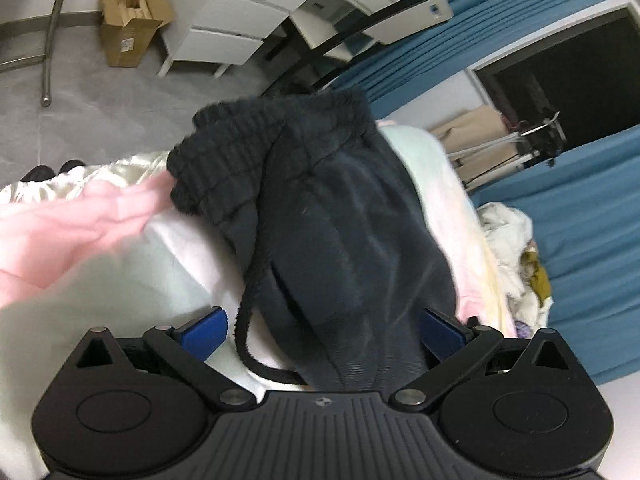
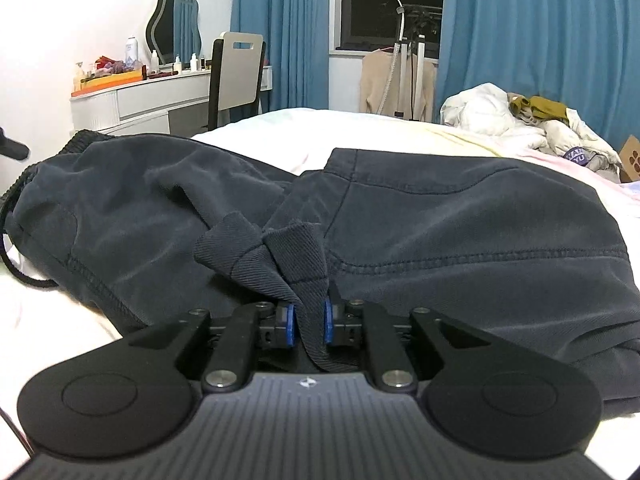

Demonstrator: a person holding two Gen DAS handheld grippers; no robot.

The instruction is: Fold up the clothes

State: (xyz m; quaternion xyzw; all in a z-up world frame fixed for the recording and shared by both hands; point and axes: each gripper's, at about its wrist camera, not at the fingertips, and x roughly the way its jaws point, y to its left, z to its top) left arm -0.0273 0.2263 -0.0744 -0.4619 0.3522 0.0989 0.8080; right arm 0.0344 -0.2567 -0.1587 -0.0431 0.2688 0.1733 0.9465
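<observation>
A dark navy garment with a ribbed elastic waistband and a black drawstring lies on the pale bed sheet. My left gripper stands wide open over it. The cloth runs between the blue pads, which do not squeeze it. In the right wrist view the same garment spreads across the bed. My right gripper is shut on a bunched fold of its fabric, low over the sheet.
A pink cloth lies left of the waistband. A heap of crumpled laundry sits at the bed's far right. Beyond the bed are a white dressing table, a chair, a clothes rack and a cardboard box.
</observation>
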